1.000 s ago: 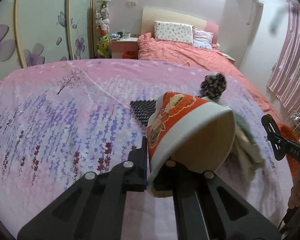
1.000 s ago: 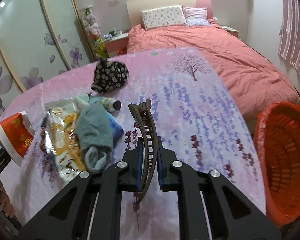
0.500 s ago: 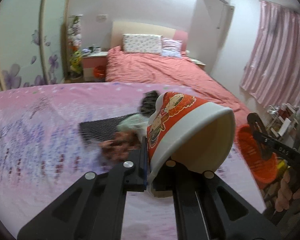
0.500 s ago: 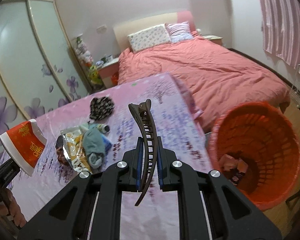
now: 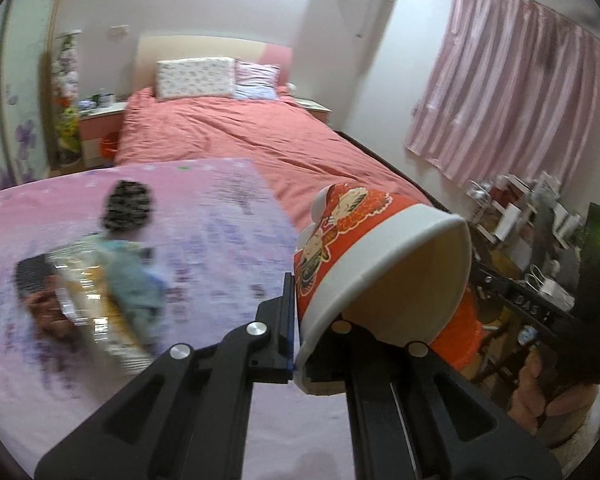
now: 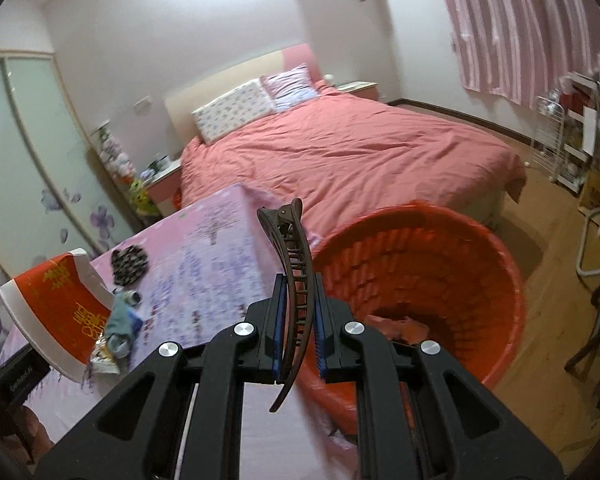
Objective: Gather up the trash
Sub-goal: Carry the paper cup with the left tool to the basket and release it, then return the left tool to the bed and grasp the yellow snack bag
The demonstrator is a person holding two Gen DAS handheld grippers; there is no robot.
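Note:
My left gripper point(image 5: 298, 332) is shut on the rim of a red and white paper noodle cup point(image 5: 380, 264), held tilted above the pink floral tablecloth point(image 5: 220, 224). The cup also shows in the right wrist view point(image 6: 60, 304). My right gripper point(image 6: 298, 332) is shut on a brown hair clip point(image 6: 294, 280), held beside the rim of the orange basket point(image 6: 496, 264), which holds some scraps. Part of the basket point(image 5: 460, 340) shows behind the cup in the left wrist view.
A blurred pile on the table holds a snack wrapper point(image 5: 96, 312), a teal sock point(image 5: 136, 280) and a black patterned pouch point(image 5: 128, 204). A bed with a salmon cover point(image 6: 340, 152) lies beyond. A cluttered rack point(image 5: 520, 216) and pink curtains point(image 5: 512, 92) stand right.
Both grippers have swung right, towards the orange basket. The basket is now larger and closer in the right wrist view. The pile on the table has shifted left in the left wrist view.

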